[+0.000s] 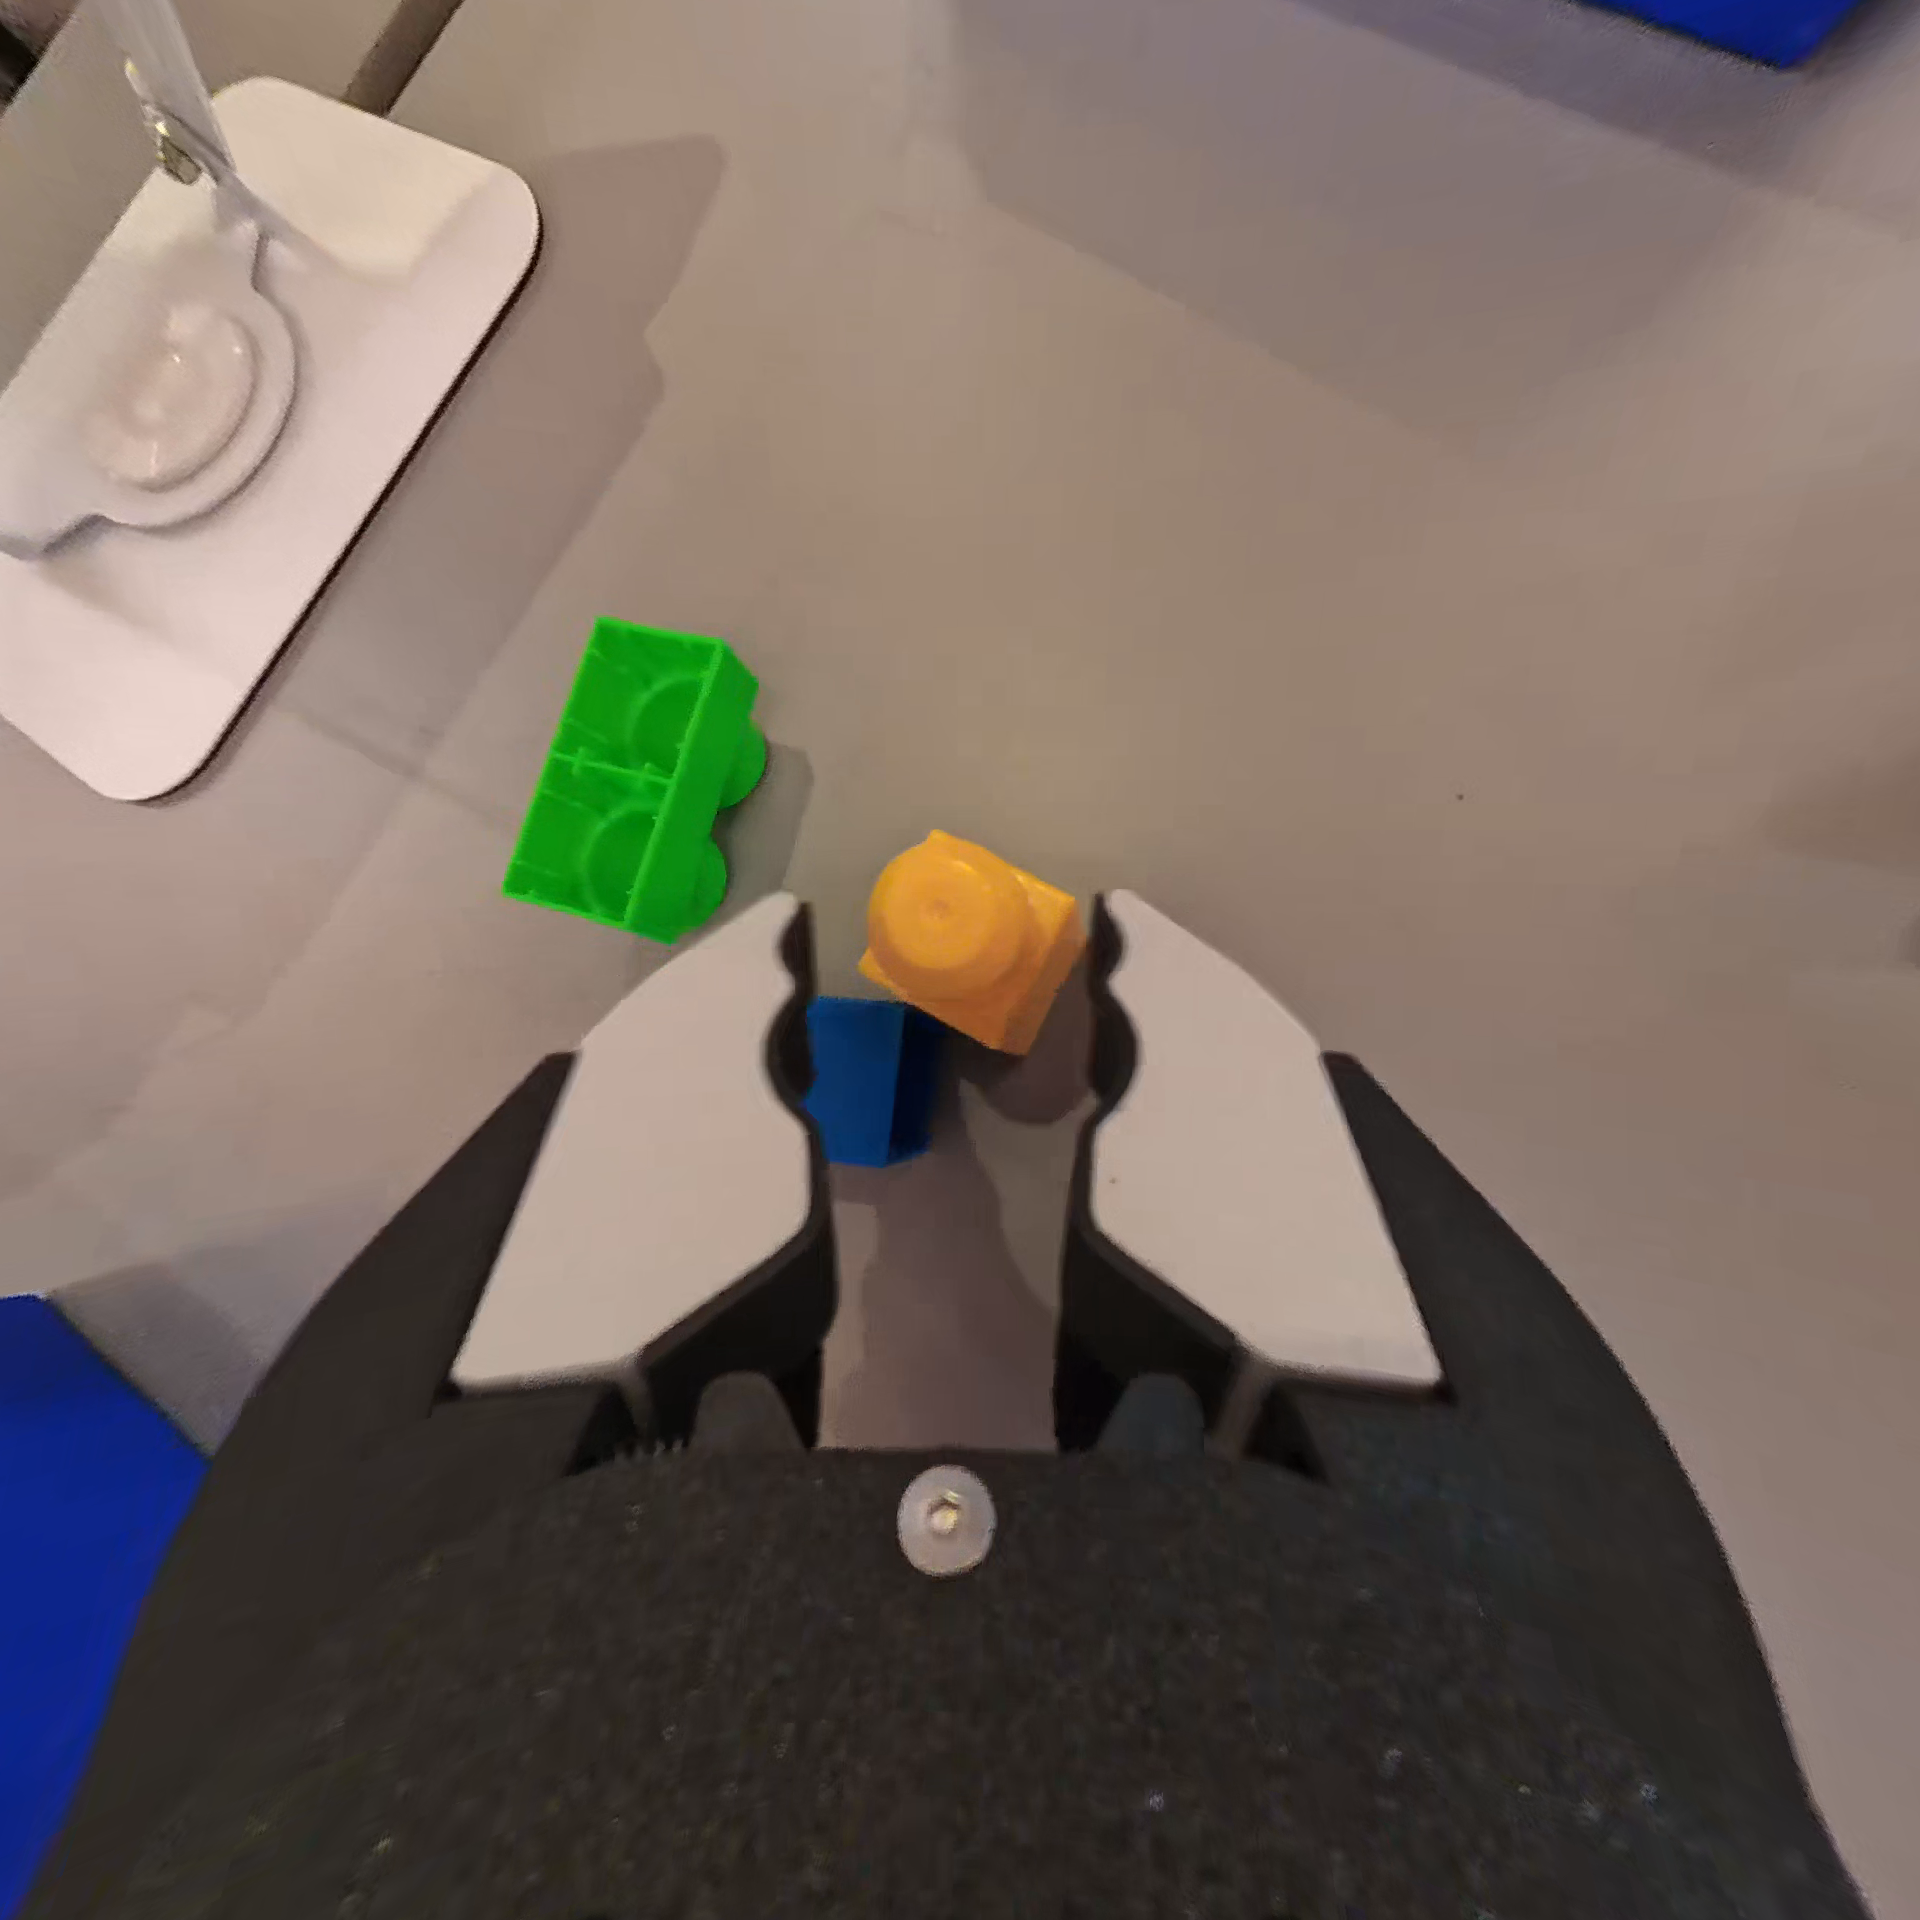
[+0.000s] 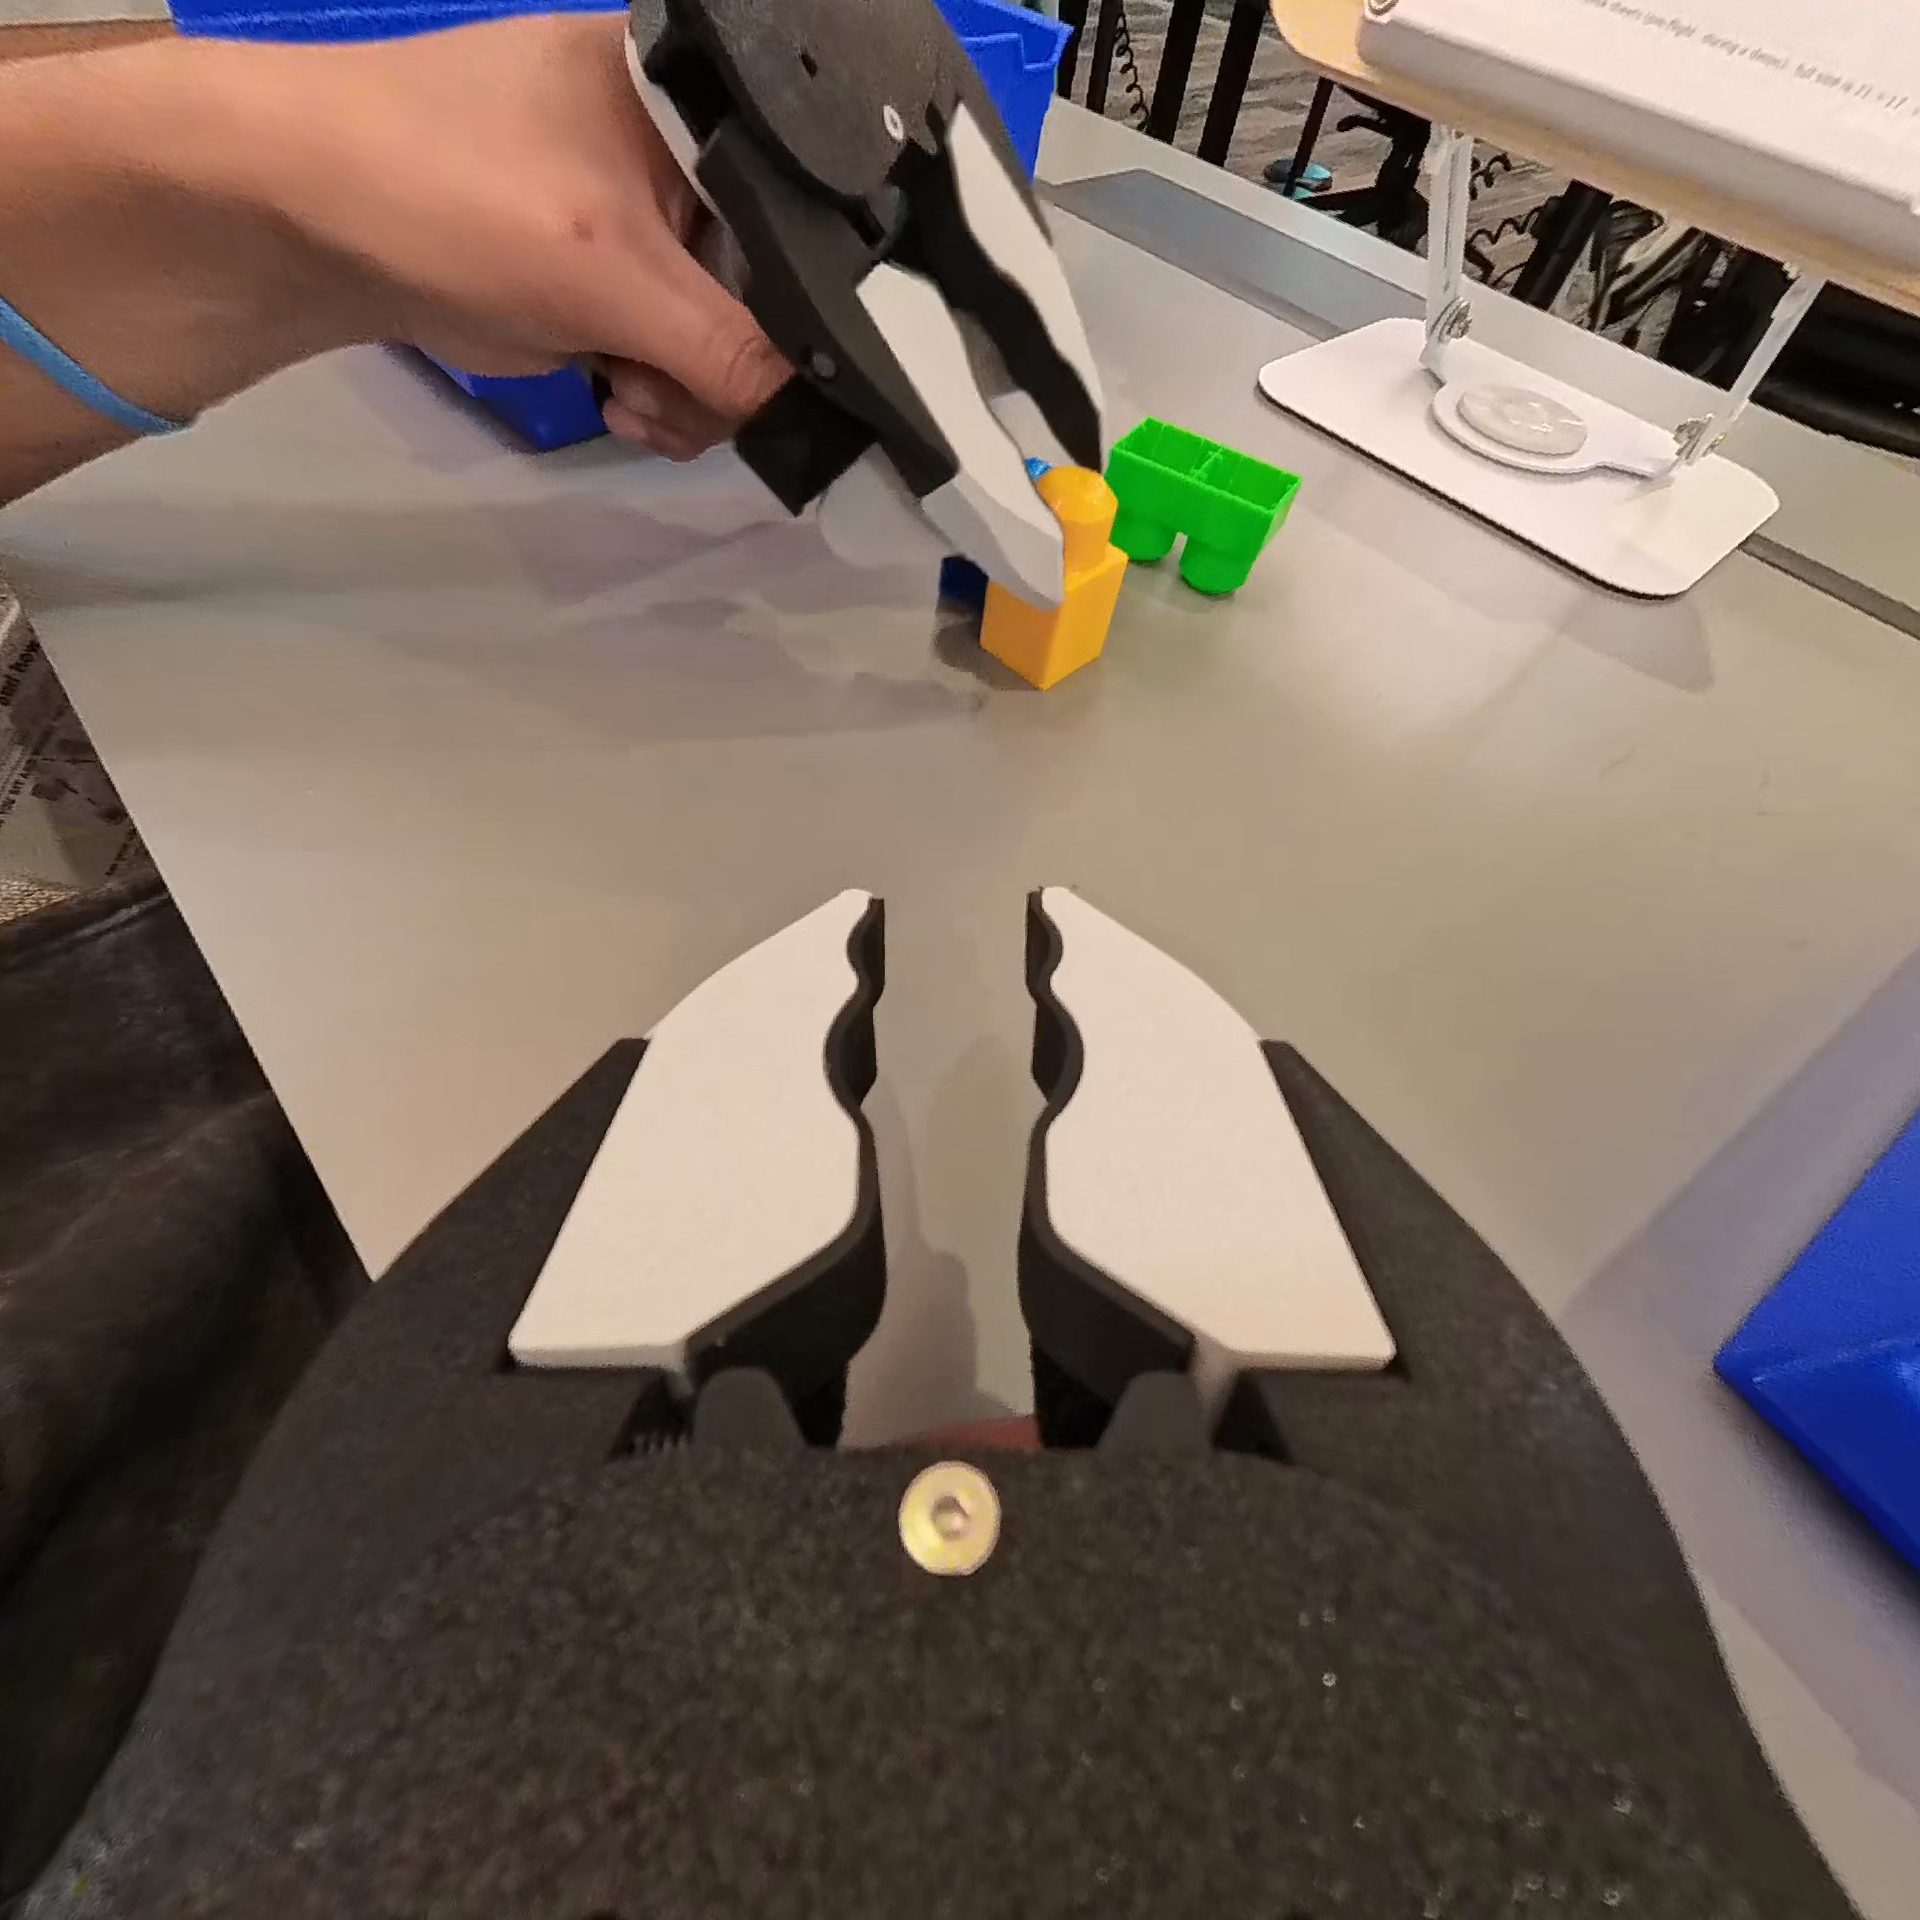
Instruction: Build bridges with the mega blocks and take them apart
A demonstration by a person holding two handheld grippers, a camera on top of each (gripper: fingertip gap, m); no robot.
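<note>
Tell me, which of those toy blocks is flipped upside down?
The green block: it rests on its two studs, hollow underside facing up. The orange block beside it stands stud-up.

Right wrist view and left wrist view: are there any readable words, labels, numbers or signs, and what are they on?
White sheet, top right of the right wrist view: one line of small print, blurred, not quoted.
Printed paper at that view's left edge: too small and blurred to read.
Green block, orange block, blue block: no markings visible.
Left wrist view: no text.
</note>
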